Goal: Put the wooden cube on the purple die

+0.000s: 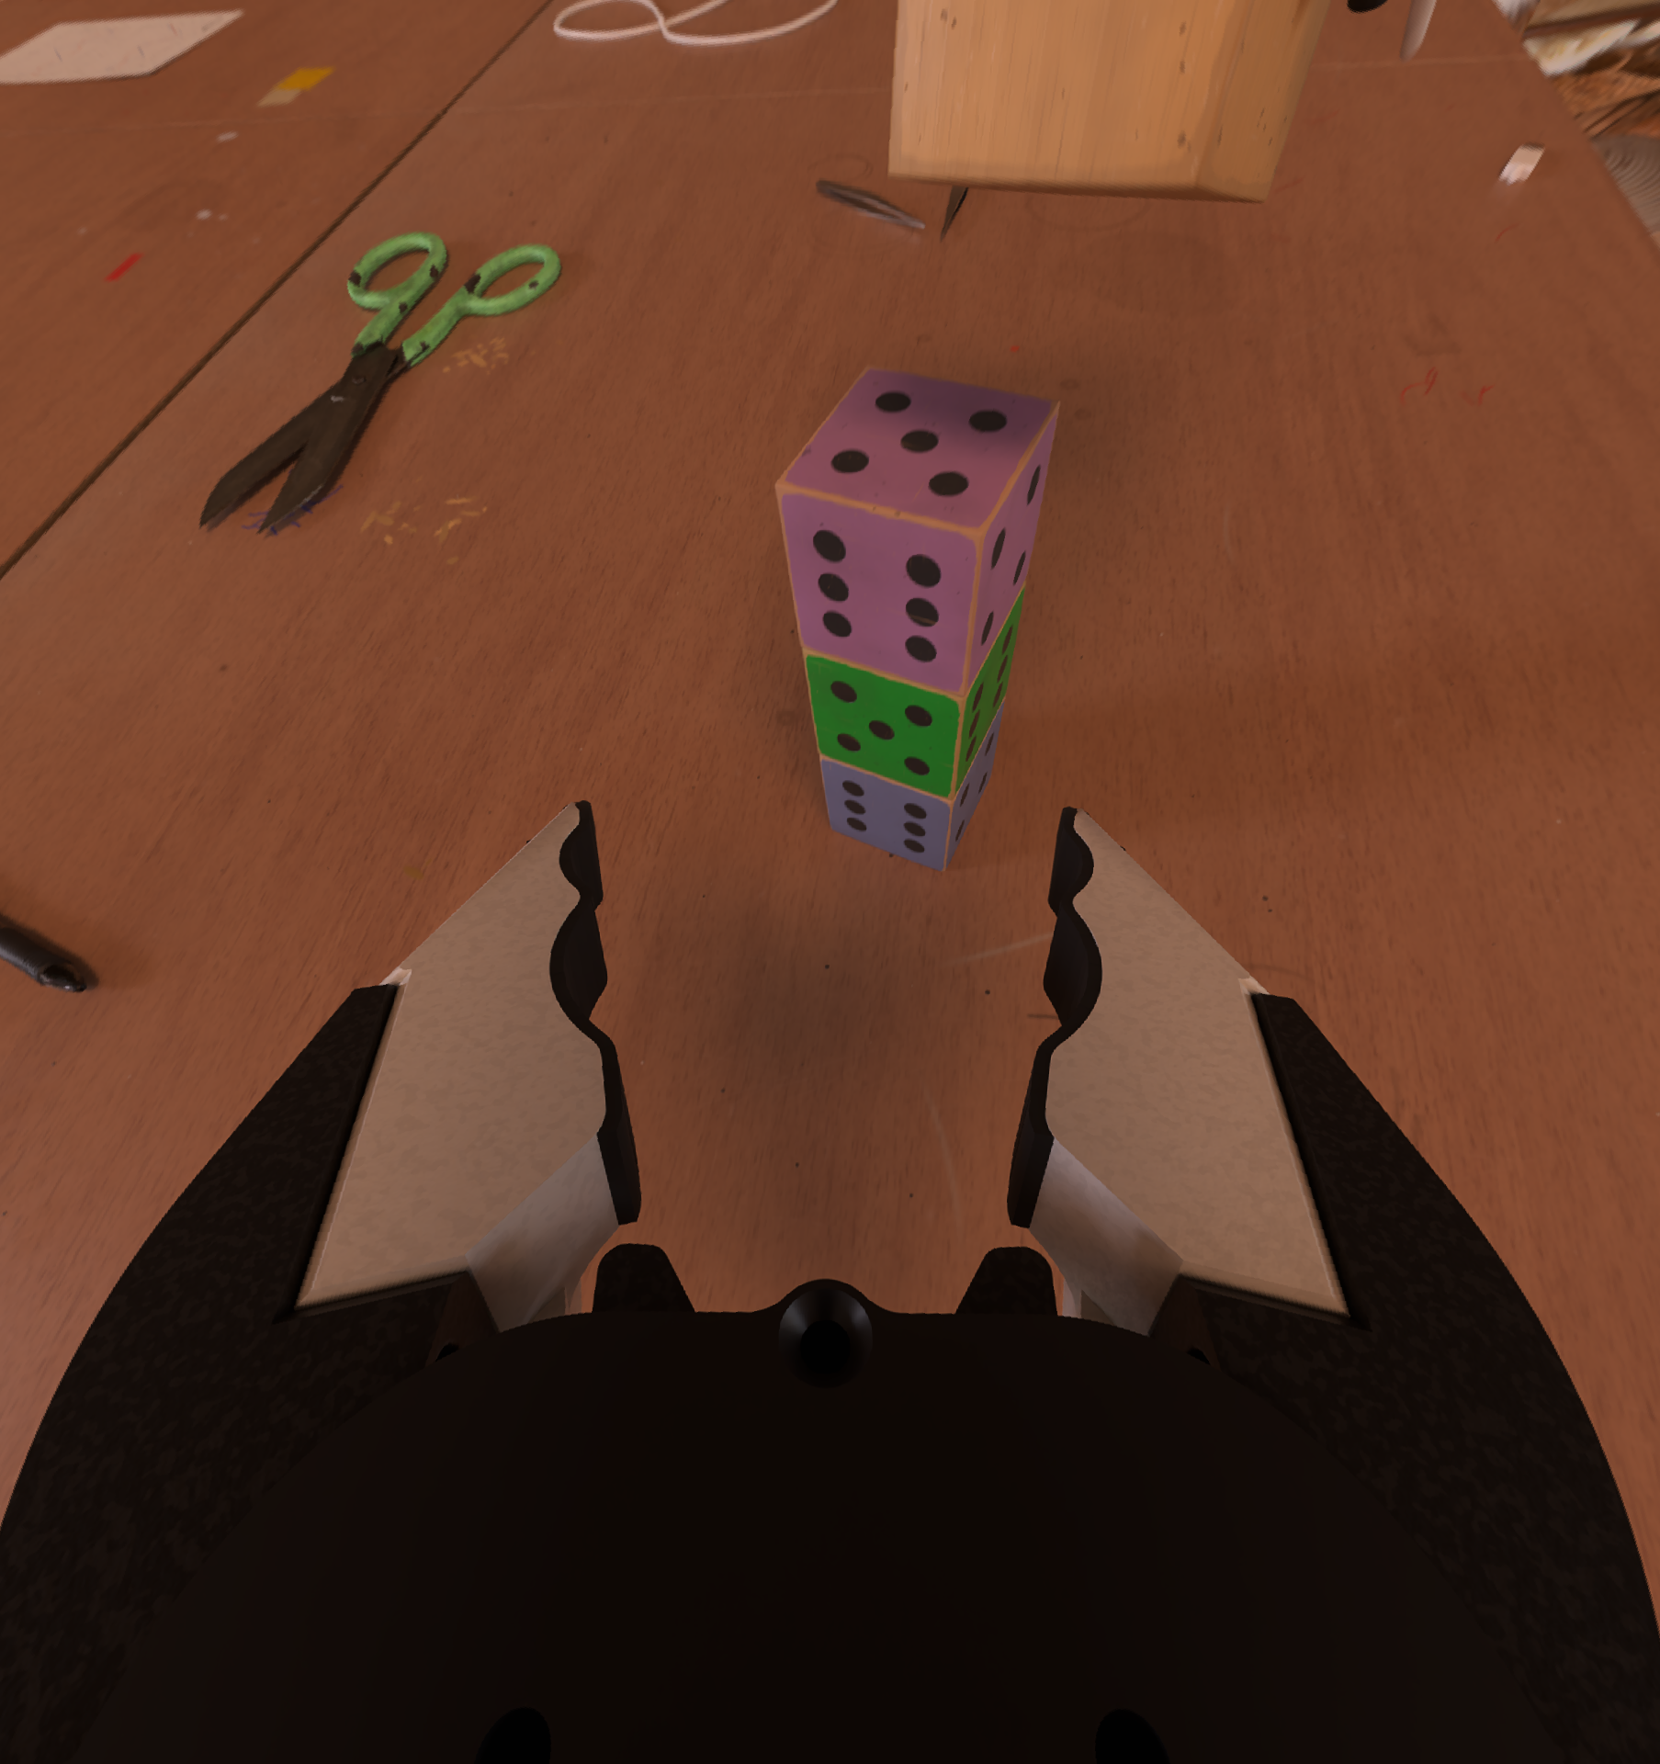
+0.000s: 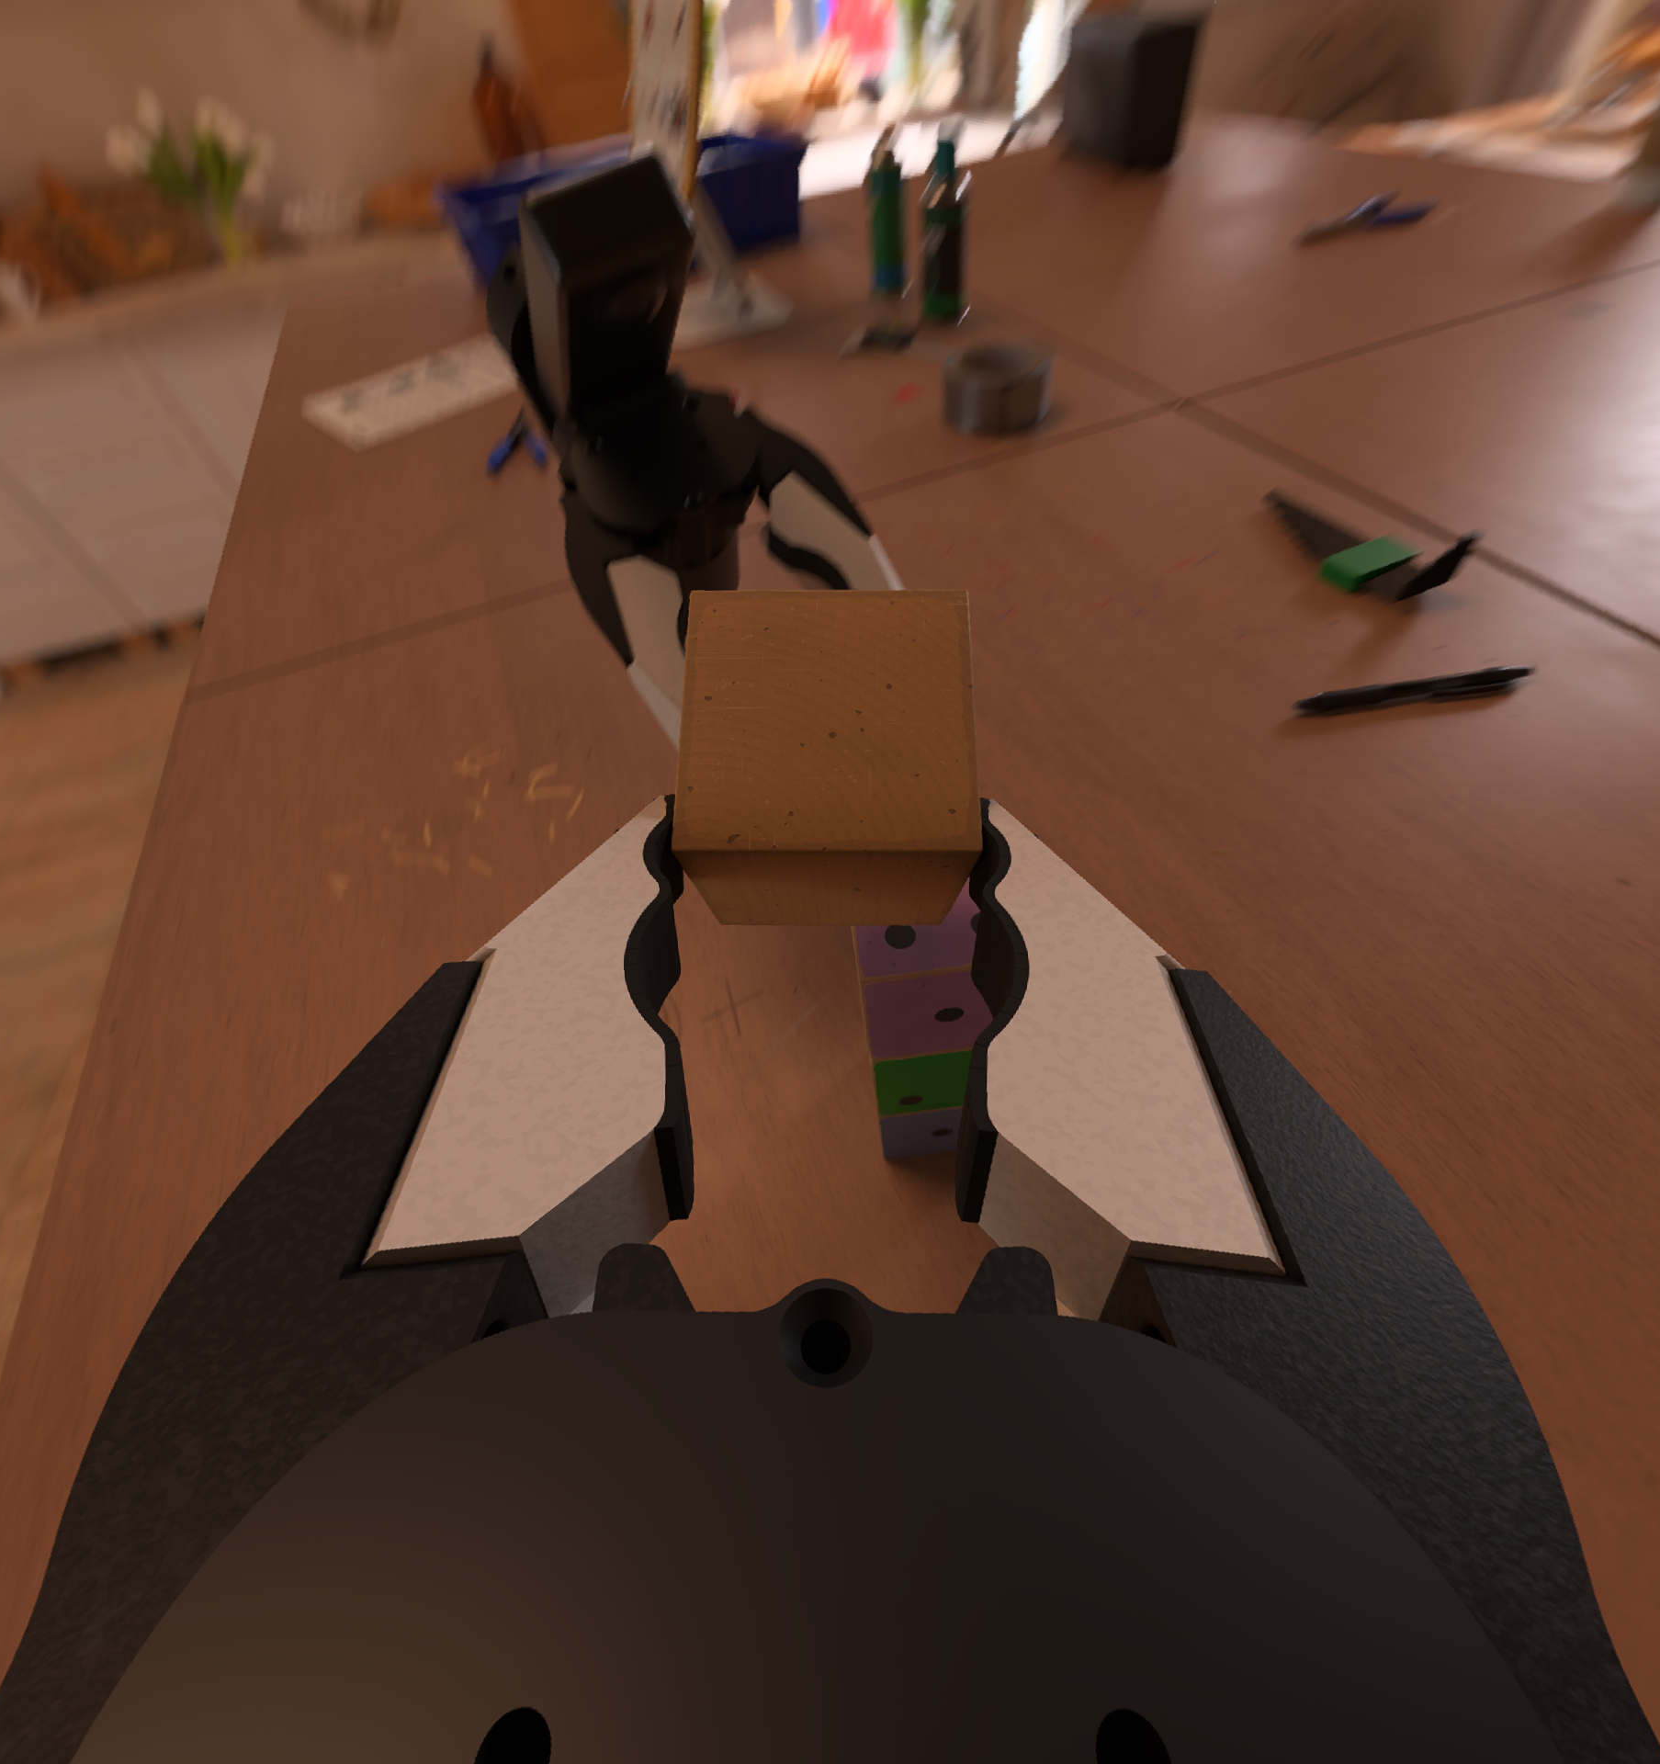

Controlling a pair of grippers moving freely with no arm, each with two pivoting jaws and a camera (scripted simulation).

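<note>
A stack of three dice stands on the brown table: the purple die [image 1: 912,535] on top, a green die [image 1: 888,725] under it, a pale blue die [image 1: 893,821] at the bottom. My left gripper [image 1: 826,821] is open and empty, just short of the stack and a little to its left. My right gripper [image 2: 826,821] is shut on the wooden cube [image 2: 821,725] and holds it in the air, higher than the stack. The cube [image 1: 1093,91] also shows at the top of the left wrist view, beyond the stack. The stack [image 2: 916,1031] shows partly between my right fingers, below the cube.
Green-handled scissors [image 1: 377,372] lie left of the stack, a black pen [image 1: 14,940] at the far left edge. In the right wrist view the left gripper [image 2: 654,458] hangs beyond the cube. A tape roll [image 2: 997,387], a saw [image 2: 1360,554] and a pen [image 2: 1413,689] lie farther off.
</note>
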